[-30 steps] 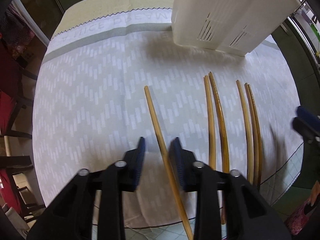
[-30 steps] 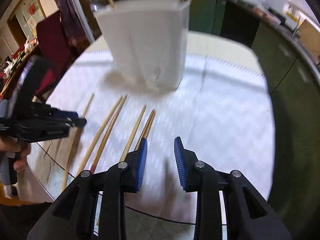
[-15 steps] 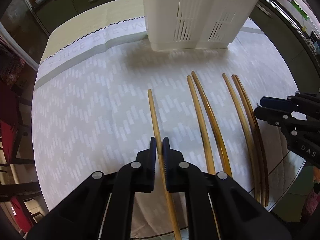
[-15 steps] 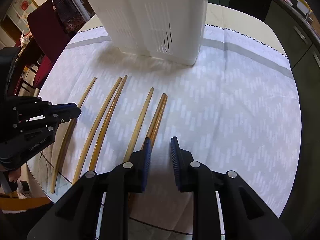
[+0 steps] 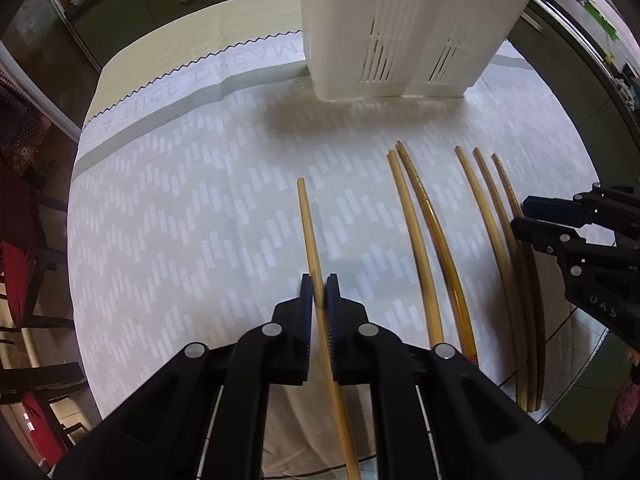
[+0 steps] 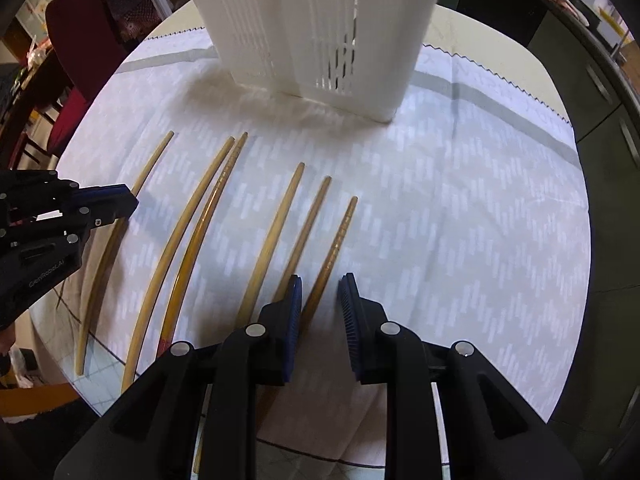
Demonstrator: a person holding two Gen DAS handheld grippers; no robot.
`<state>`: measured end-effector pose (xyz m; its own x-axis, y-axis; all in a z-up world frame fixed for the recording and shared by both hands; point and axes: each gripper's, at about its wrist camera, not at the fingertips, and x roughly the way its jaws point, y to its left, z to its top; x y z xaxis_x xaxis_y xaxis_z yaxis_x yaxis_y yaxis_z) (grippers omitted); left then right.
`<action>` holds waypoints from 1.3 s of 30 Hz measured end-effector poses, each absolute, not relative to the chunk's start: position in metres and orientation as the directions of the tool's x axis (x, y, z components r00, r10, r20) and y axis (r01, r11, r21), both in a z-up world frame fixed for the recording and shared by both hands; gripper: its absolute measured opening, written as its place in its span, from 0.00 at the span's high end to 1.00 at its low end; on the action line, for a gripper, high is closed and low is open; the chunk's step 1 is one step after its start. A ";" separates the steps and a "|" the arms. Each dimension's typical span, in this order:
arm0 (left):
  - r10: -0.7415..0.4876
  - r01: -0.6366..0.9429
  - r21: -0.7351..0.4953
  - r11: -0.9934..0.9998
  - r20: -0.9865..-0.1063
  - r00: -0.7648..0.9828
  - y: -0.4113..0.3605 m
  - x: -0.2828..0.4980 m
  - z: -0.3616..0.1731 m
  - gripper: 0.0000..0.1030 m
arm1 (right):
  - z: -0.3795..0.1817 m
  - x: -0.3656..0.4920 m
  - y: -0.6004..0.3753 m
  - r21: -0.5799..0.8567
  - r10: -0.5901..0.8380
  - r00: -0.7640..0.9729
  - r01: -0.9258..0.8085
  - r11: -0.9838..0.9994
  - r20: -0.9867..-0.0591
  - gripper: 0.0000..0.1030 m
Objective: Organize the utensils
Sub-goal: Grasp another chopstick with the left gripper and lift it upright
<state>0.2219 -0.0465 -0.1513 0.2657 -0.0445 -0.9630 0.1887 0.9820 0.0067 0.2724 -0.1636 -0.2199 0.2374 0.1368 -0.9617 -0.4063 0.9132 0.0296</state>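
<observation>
six chopsticks lie side by side on the white patterned tablecloth (image 5: 168,208), none seen in the white slotted utensil holder (image 5: 400,28) at the far side — its inside is hidden, contents cannot be told. judged early stage. left gripper (image 5: 320,300): fingers pinched tight on the leftmost chopstick (image 5: 306,220), which is apart from the rest. right gripper (image 6: 318,300): jaws part open, straddling the rightmost dark chopstick (image 6: 340,236), pads not yet pressing. all six left to stow.
</observation>
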 end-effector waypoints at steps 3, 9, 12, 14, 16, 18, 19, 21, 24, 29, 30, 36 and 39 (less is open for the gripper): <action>-0.035 0.188 0.015 0.982 -0.965 0.261 -0.050 0.220 -0.151 0.93 | -0.223 0.280 -0.155 0.023 0.134 0.247 -0.404 0.914 -0.960 0.80; -0.060 0.181 -0.015 0.983 -0.969 0.241 -0.042 0.227 -0.153 0.93 | -0.225 0.289 -0.166 0.079 0.175 0.233 -0.372 0.925 -0.957 0.94; -0.077 0.175 -0.035 0.984 -0.968 0.239 -0.033 0.233 -0.155 0.94 | -0.222 0.289 -0.172 0.135 0.228 0.231 -0.358 0.924 -0.946 0.94; -0.078 0.172 -0.037 0.984 -0.968 0.240 -0.028 0.236 -0.155 0.95 | -0.214 0.288 -0.177 0.156 0.253 0.247 -0.354 0.922 -0.935 0.94; -0.083 0.169 -0.043 0.985 -0.968 0.239 -0.024 0.238 -0.156 0.95 | -0.207 0.287 -0.183 0.172 0.272 0.263 -0.349 0.921 -0.926 0.94; -0.085 0.159 -0.046 0.986 -0.966 0.245 -0.019 0.239 -0.154 0.95 | -0.199 0.286 -0.190 0.182 0.286 0.281 -0.345 0.921 -0.916 0.94; -0.089 0.157 -0.051 0.986 -0.965 0.246 -0.018 0.239 -0.153 0.95 | -0.195 0.285 -0.192 0.183 0.290 0.293 -0.342 0.922 -0.911 0.94; -0.101 0.152 -0.062 0.986 -0.961 0.259 -0.012 0.239 -0.147 0.95 | -0.187 0.279 -0.198 0.193 0.306 0.314 -0.343 0.919 -0.899 0.94; -0.114 0.147 -0.074 0.986 -0.952 0.283 -0.004 0.237 -0.135 0.95 | -0.169 0.270 -0.210 0.208 0.327 0.345 -0.340 0.917 -0.880 0.94; -0.127 0.149 -0.081 0.986 -0.935 0.332 0.007 0.233 -0.113 0.95 | -0.142 0.256 -0.233 0.223 0.354 0.401 -0.337 0.915 -0.845 0.94; -0.134 0.150 -0.087 0.985 -0.931 0.339 0.009 0.231 -0.109 0.95 | -0.139 0.253 -0.234 0.226 0.358 0.409 -0.337 0.914 -0.839 0.94; -0.156 0.172 -0.095 0.981 -0.909 0.388 0.012 0.213 -0.081 0.95 | -0.117 0.237 -0.245 0.235 0.383 0.468 -0.344 0.909 -0.797 0.94; -0.164 0.184 -0.095 0.978 -0.897 0.411 0.000 0.196 -0.068 0.95 | -0.109 0.226 -0.250 0.232 0.389 0.492 -0.350 0.907 -0.779 0.94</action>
<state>0.1963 0.0000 -0.0676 0.4107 -0.1644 -0.8968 0.1837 0.9784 -0.0952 0.2265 -0.2498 -0.1092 0.4922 0.3893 -0.7786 -0.3501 0.9074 0.2324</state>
